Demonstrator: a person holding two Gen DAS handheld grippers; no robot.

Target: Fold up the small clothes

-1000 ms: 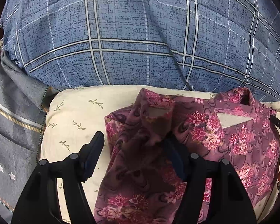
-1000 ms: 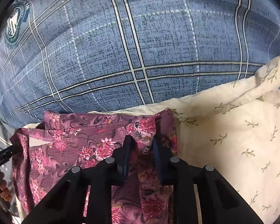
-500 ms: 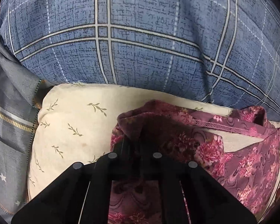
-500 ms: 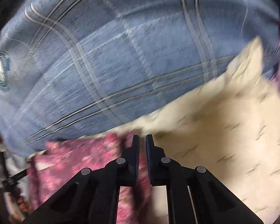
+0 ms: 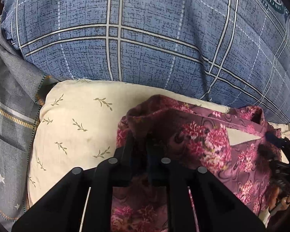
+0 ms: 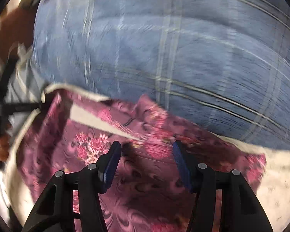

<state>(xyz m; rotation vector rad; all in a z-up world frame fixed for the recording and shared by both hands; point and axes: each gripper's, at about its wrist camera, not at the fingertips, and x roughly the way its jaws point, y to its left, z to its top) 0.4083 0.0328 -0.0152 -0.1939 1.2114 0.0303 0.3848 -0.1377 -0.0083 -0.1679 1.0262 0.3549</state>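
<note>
Left gripper (image 5: 139, 145) clamped on a bunched fold of the garment (image 5: 208, 147), at its left edge, over the cream pillow (image 5: 73, 119). Right gripper (image 6: 147, 154) spread wide above the garment's middle, gripping nothing — that view badly blurred, so exact contact with the cloth cannot be told. Garment lying across the pillow, just below the blue plaid pillow (image 5: 145, 38), with a grey sheet (image 5: 7, 106) off the pillow's left edge.

Probably mid-fold: left edge pinched and ready to carry across. To do it well: keep the pinch firm, lift only enough to clear the cloth beneath, draw the edge straight toward the opposite side, and use the free right gripper to pin or catch the far edge — otherwise risk of the whole piece dragging and bunching.

Against a second ago: left gripper then wide apart astride the cloth, now closed; right gripper then pinching the garment's right edge, now released and moved over the middle.
</note>
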